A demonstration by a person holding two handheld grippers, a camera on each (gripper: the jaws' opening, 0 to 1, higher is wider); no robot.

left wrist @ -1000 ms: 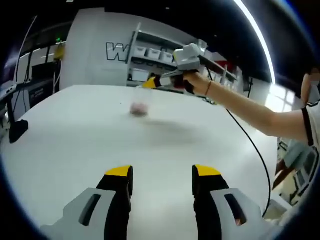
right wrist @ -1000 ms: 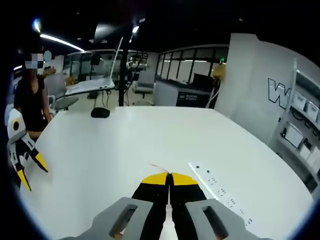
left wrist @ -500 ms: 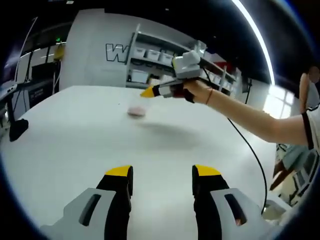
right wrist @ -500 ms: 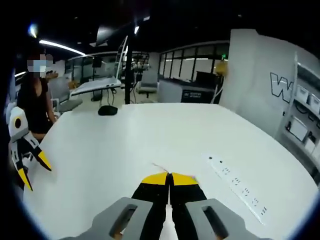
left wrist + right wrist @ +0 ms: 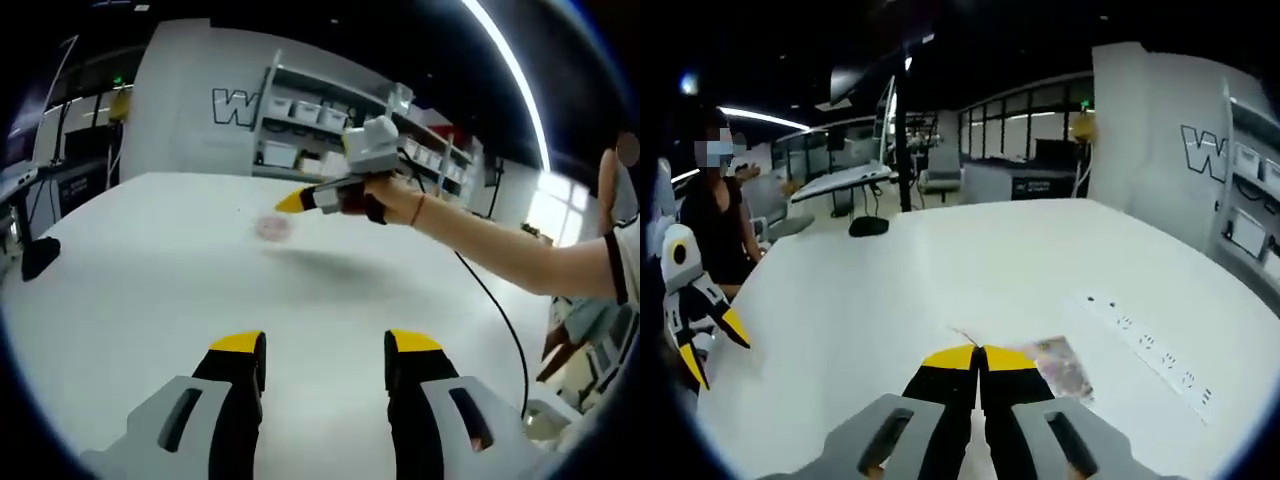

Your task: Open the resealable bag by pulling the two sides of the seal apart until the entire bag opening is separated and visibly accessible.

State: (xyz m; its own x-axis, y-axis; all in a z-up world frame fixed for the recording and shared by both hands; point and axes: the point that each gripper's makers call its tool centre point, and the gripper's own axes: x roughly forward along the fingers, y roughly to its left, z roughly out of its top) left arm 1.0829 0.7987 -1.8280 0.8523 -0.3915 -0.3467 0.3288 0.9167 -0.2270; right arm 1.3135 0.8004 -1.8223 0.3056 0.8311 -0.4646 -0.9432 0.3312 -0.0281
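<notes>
1. White tabletop (image 5: pixel 150 290) runs out from under both grippers, with shelving of bins (image 5: pixel 300 110) against the far wall and a person seated at the table's far side in the right gripper view.

2. Nearest in the left gripper view, the left gripper (image 5: pixel 325 350) hovers low over bare table with its yellow-tipped jaws spread apart and nothing between them; it sits as it did a second ago.

3. In the right gripper view, the right gripper (image 5: pixel 980 355) has its jaws pressed together, tips meeting. Whether anything thin is pinched there I cannot tell.

4. What has changed: the resealable bag (image 5: pixel 1060 365), a flat pinkish patterned pouch, now lies on the table just beside the right gripper's tips, where half a second ago barely a sliver showed. The view has swung toward it.

5. Further off in the left gripper view, the same bag (image 5: pixel 271 228) is a small pink blur, and the right gripper, held out on the person's arm (image 5: pixel 500 235), has dipped so its yellow tip points down close to it.

6. By my judgement this is the approach: the seal looks untouched and the left gripper is well away, so both grasps remain to be made.

7. Beyond the bag, a white power strip (image 5: pixel 1145 350) lies on the table.
</notes>
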